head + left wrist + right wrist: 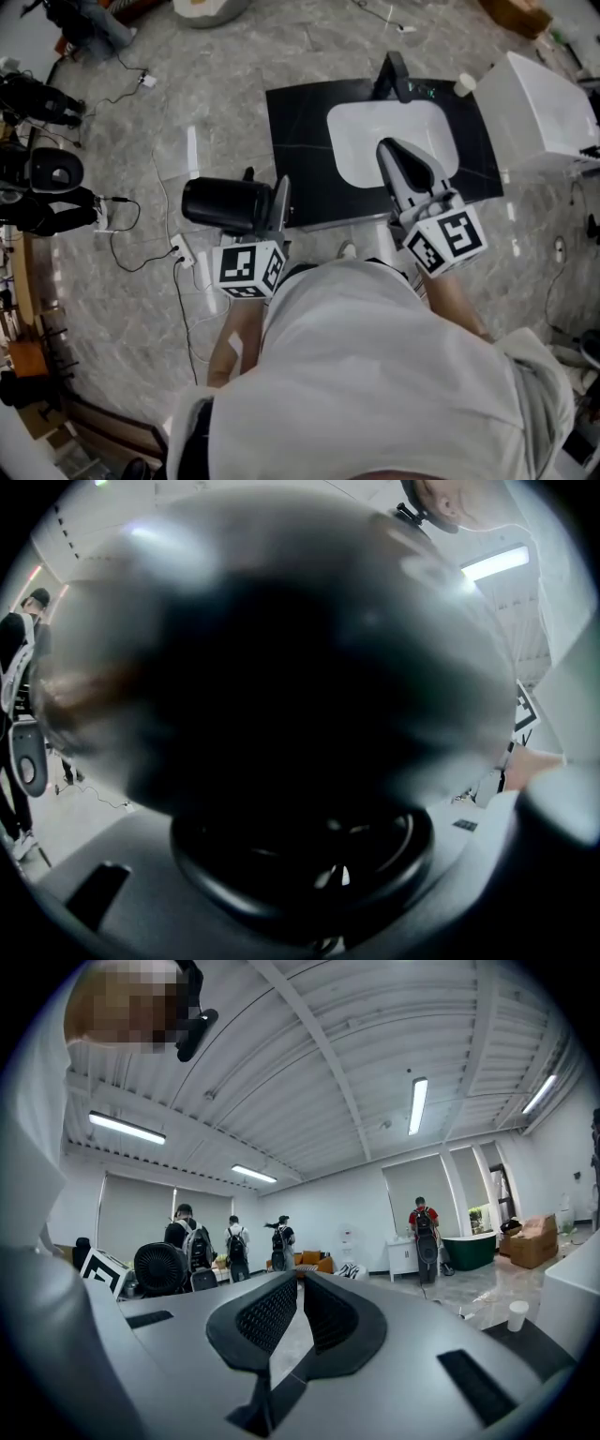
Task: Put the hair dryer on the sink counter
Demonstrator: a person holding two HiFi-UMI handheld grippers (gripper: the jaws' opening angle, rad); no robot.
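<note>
The left gripper (272, 208) is closed on the black, barrel-shaped plastic hair dryer (223, 204), its jaws spread wide around the fat body. In the left gripper view that dark rounded body (281, 696) sits so close to the lens that it fills the frame, out of focus. The dryer is carried on its side in the air to the left of the black stone sink counter (300, 141), over the grey marbled floor and not yet above the slab. A side-on hold like this would let it be laid flat, I judge. The right gripper (389, 150) hovers over the white oval basin (375, 155) with its jaws only narrowly apart and nothing between them (295, 1302), probably kept free to steady things. The bare dark strip left of the basin looks the nearest landing place. The basin's hollow, the black faucet (394, 75) behind it and a small white cup (464, 84) at the far corner take up the rest. A white power strip with trailing cable (181, 249) lies on the floor below the dryer, and a white boxy cabinet (544, 108) stands right of the counter.
</note>
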